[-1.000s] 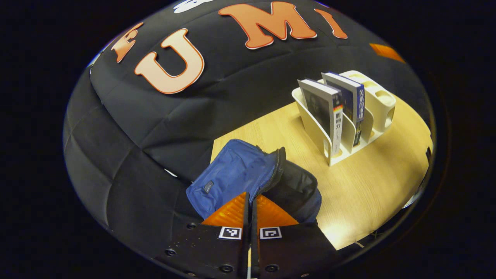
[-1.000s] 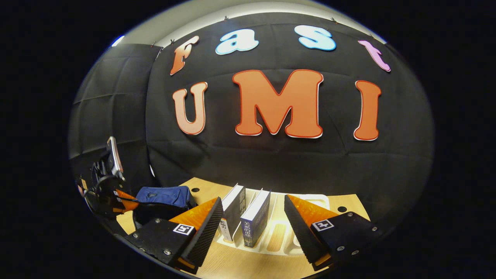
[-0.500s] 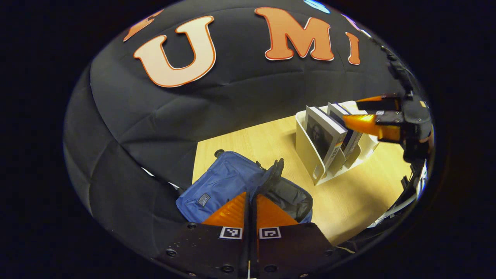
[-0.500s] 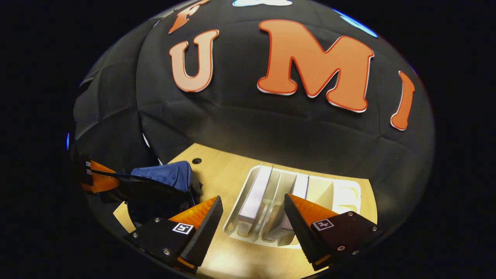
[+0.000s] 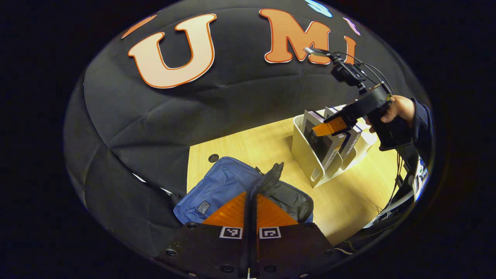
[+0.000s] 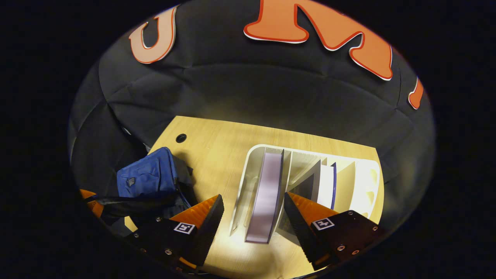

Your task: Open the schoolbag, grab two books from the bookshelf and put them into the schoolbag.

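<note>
Grey-edged book (image 6: 267, 193) between wide right tongs (image 6: 254, 211) | left tongs (image 5: 251, 204) pinch schoolbag (image 5: 221, 186)

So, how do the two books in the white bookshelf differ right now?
The nearer book stands between the right tool's open fingers; the farther book stands outside them. The nearer book fills the first slot of the bookshelf, the farther book the second. Both stand upright.

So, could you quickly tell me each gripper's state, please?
Left gripper: shut on the bag flap.
Right gripper: open, straddling a book.
</note>
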The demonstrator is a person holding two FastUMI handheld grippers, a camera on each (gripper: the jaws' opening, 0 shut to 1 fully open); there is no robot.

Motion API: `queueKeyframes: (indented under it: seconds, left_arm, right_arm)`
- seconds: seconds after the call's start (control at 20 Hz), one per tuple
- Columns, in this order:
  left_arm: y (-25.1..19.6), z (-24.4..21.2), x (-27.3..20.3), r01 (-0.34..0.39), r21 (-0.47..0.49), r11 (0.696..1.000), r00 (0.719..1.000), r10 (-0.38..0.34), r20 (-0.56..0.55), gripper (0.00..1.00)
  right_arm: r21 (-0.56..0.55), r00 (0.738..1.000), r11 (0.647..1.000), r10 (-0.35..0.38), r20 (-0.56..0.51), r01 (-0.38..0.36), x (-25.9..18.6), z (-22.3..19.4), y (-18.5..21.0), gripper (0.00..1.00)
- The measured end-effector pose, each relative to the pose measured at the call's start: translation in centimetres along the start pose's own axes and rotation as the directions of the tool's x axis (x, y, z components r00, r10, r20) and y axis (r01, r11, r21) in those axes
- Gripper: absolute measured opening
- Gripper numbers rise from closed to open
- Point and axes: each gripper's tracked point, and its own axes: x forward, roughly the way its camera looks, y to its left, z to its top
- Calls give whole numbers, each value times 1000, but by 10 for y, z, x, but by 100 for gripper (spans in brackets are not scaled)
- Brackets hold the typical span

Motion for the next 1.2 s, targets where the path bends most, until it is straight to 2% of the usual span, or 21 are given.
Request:
queueKeyframes:
  seconds: [0.05, 0.15, 0.2, 0.4, 0.45, 0.5, 0.55, 0.6, 0.65, 0.7, 0.85, 1.1, 1.15, 1.2]
  left_arm:
    - [1, 0, 2, 5, -1, 1000, 1000, -5, 5, 2]
    - [1, 0, 2, 18, -6, 1000, 1000, -18, 13, 2]
    - [0, 0, 3, 24, -15, 1000, 1000, -24, 14, 2]
    - [-2, -5, 6, 43, -45, 998, 999, -42, 10, 2]
    - [-2, -4, 5, 45, -45, 998, 999, -44, 11, 2]
    - [-1, -3, 4, 45, -47, 998, 999, -44, 15, 2]
    - [-3, -5, 4, 47, -48, 998, 999, -46, 15, 1]
    - [-3, -5, 4, 49, -55, 997, 999, -49, 14, 1]
    - [-4, -6, 4, 52, -60, 997, 999, -51, 12, 2]
    - [-4, -6, 4, 53, -70, 996, 999, -52, 10, 2]
    - [-7, -10, 8, 64, -87, 994, 998, -63, 7, 2]
    - [-8, -15, 10, 70, -95, 993, 997, -71, -6, 2]
    - [-8, -16, 11, 70, -96, 993, 997, -71, -9, 6]
    - [-9, -16, 12, 72, -92, 993, 997, -73, -11, 1]
  right_arm:
    - [-10, 999, 1000, -10, -33, 9, 7, -1, -1, 92]
    - [-3, 994, 1000, -11, -106, 11, 20, -7, 3, 82]
    - [-9, 991, 1000, -12, -134, 10, 26, -9, 6, 73]
    - [-89, 968, 995, -60, -243, 39, 47, -26, 1, 56]
    - [-92, 961, 995, -71, -268, 48, 53, -33, 0, 62]
    - [-81, 957, 996, -68, -282, 47, 54, -35, 1, 50]
    - [-73, 953, 996, -68, -295, 48, 57, -36, 2, 49]
    - [-66, 949, 996, -71, -308, 54, 59, -37, 2, 39]
    - [-57, 945, 998, -57, -321, 40, 61, -39, 5, 38]
    - [-62, 935, 998, -50, -351, 30, 62, -44, 3, 45]
    - [-18, 926, 999, -39, -374, 35, 59, -47, -3, 45]
    - [19, 942, 1000, -4, -334, 11, 36, -34, -11, 40]
    - [26, 946, 1000, 13, -325, -5, 27, -33, -11, 40]
    - [28, 949, 999, 24, -316, -16, 19, -31, -15, 40]
